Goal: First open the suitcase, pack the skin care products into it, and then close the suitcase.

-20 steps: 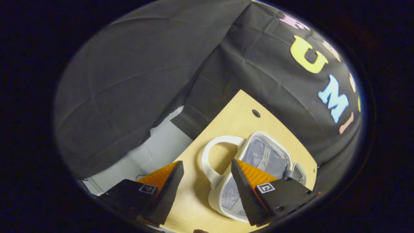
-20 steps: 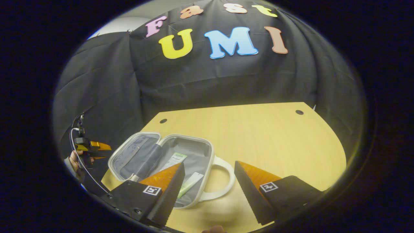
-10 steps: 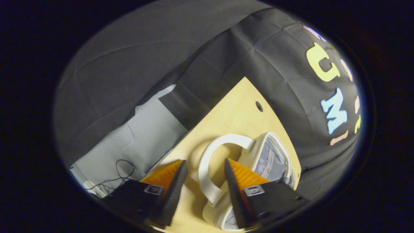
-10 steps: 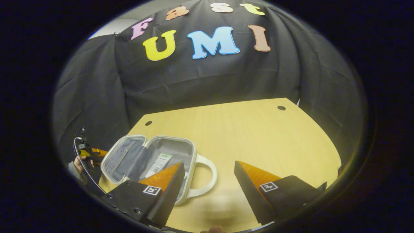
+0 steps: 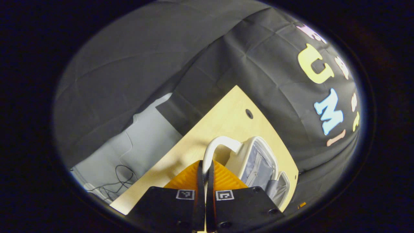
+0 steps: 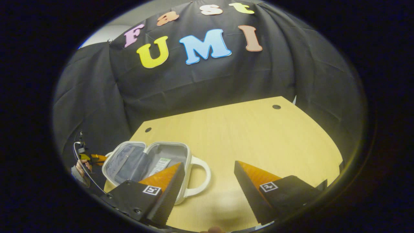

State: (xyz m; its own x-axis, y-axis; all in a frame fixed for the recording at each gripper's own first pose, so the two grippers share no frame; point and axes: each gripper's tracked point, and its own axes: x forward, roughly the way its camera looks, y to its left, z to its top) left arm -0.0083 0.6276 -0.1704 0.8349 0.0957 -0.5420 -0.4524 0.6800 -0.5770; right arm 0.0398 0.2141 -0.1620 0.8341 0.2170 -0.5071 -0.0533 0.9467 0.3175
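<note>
The small white suitcase [image 6: 186, 153] lies open on the wooden table [image 6: 252, 129], grey lining showing in both halves. A skin care tube with a green label [image 6: 160, 162] lies inside the half nearer my right gripper. My right gripper [image 6: 208, 162] hangs open above the table, beside that half's white handle [image 6: 203, 176]. In the left gripper view, my left gripper [image 5: 205, 163] is shut on the white handle [image 5: 220, 140] of the other half [image 5: 241, 155]. In the right gripper view, the left gripper [image 6: 95, 158] and the hand holding it [image 6: 77, 166] sit at the suitcase's far left edge.
The table's left edge [image 5: 181, 145] drops to a grey floor with loose cables [image 5: 119, 178]. Black cloth walls close in behind the table. The table right of the suitcase is bare wood with a small hole [image 6: 276, 106] near the far corner.
My left gripper has moved onto the suitcase handle and gone from open to shut on it. The right gripper has stayed open and drifted slightly, the suitcase sliding left in its view.
</note>
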